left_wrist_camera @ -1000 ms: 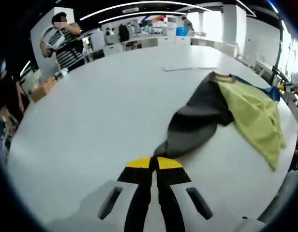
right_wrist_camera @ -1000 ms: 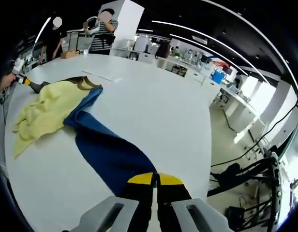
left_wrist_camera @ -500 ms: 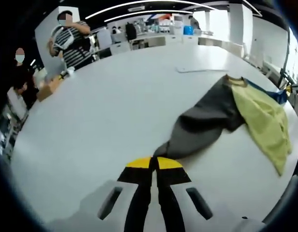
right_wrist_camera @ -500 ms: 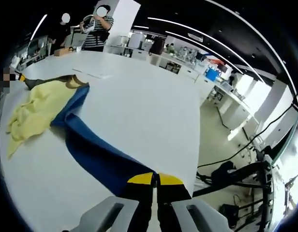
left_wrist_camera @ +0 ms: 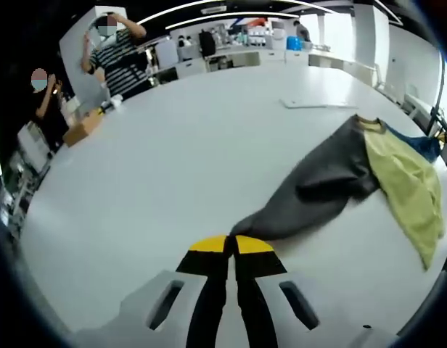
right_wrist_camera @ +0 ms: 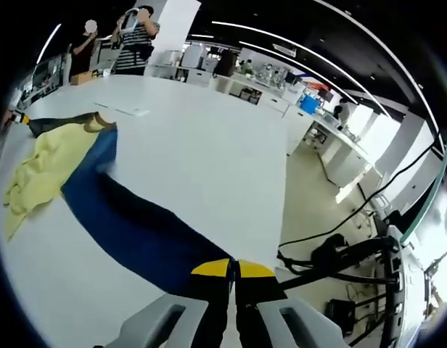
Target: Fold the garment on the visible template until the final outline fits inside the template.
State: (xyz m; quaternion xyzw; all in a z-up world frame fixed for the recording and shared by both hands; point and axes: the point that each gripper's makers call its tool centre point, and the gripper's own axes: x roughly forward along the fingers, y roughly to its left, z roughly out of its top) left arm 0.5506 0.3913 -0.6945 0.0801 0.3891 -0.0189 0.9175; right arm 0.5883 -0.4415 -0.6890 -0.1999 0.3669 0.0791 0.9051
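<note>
Two handheld grippers each pinch a sleeve of one garment stretched across a white table.

Left gripper view: the left gripper (left_wrist_camera: 231, 245) has its jaws closed on the tip of the grey sleeve (left_wrist_camera: 310, 192), which leads right to the yellow garment body (left_wrist_camera: 410, 185) on the white table (left_wrist_camera: 180, 138); two people (left_wrist_camera: 115, 54) stand at the far edge. Right gripper view: the right gripper (right_wrist_camera: 233, 269) has its jaws closed on the blue sleeve (right_wrist_camera: 129, 221), which runs left to the yellow body.
</note>
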